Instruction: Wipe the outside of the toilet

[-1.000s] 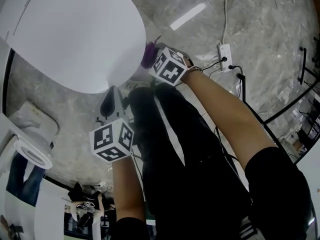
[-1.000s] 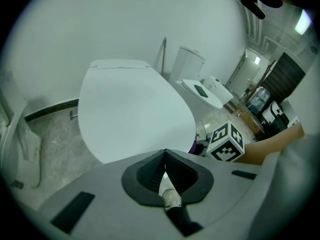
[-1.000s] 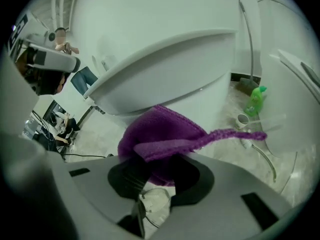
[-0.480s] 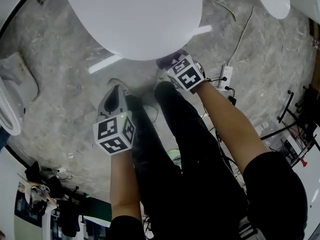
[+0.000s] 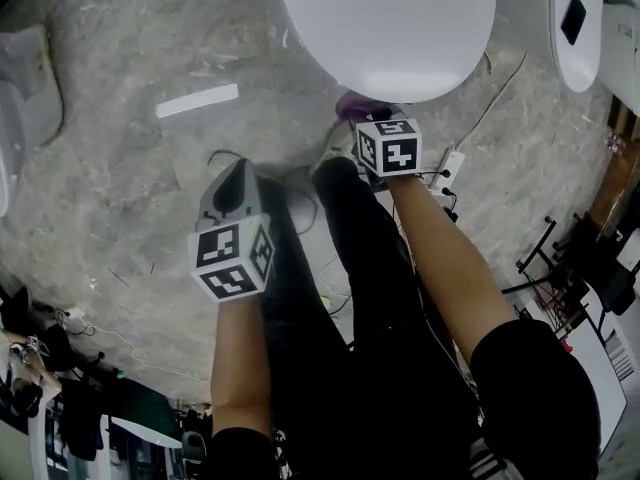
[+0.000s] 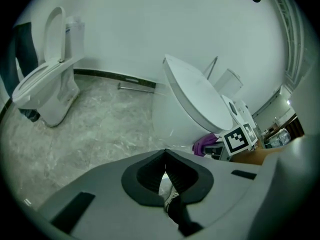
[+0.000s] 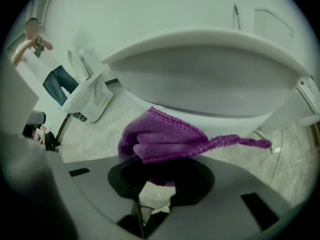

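Note:
The white toilet fills the top of the head view with its lid down. My right gripper is shut on a purple cloth held right at the bowl's front edge. In the right gripper view the cloth bunches out of the right gripper just under the bowl's underside, one strip trailing right. My left gripper hangs over the floor, left of the toilet and apart from it. Seen in the left gripper view, the left gripper has its jaws together on nothing, with the toilet ahead to the right.
A second toilet stands against the wall at the left. A power strip with cables lies on the stone floor beside my right arm. A black rack stands to the right. A person stands far off.
The head view has swung, so the toilet now sits further right. My right gripper keeps the cloth along the bowl's front edge. The left gripper has barely moved.

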{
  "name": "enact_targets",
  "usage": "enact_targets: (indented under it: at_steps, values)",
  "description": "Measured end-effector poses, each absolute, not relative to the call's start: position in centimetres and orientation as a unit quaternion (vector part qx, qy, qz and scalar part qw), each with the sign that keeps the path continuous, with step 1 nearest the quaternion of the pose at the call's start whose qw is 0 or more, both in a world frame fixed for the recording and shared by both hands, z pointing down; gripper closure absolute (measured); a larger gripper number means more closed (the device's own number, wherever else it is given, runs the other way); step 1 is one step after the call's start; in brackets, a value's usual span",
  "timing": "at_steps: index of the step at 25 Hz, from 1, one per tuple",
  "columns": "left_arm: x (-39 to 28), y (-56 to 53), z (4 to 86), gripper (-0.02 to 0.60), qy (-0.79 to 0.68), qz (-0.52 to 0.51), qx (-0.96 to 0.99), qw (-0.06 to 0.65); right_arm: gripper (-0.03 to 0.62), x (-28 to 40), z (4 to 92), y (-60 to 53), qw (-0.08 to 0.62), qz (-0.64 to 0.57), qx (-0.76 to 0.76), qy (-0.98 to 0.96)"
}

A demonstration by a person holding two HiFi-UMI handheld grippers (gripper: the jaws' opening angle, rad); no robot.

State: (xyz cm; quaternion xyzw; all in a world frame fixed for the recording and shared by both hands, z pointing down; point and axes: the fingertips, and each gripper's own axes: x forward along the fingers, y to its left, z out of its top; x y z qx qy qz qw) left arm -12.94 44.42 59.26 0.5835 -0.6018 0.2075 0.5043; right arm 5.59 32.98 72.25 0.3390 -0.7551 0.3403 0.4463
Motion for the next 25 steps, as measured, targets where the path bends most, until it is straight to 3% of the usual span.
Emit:
enact_targets:
  at_steps: [13,19,25]
  values:
    - [-23.3,45.8,58.3,0.572,-0.564,0.207,0.627,0.496,0.491,-4.1,73.0,32.3,0.412,0.397,0.407,-0.713]
    - [-28.9,46.4,58.1,0.572,-0.563,0.228,0.626,0.488,0.491,-7.1,73.1,30.7,0.364,0.426,0.461,-0.688]
    - [-30.6,44.6,58.6,0.572,-0.559,0.231,0.628,0.490,0.491,-11.0,72.3,27.8,0.330,0.429,0.474,-0.695]
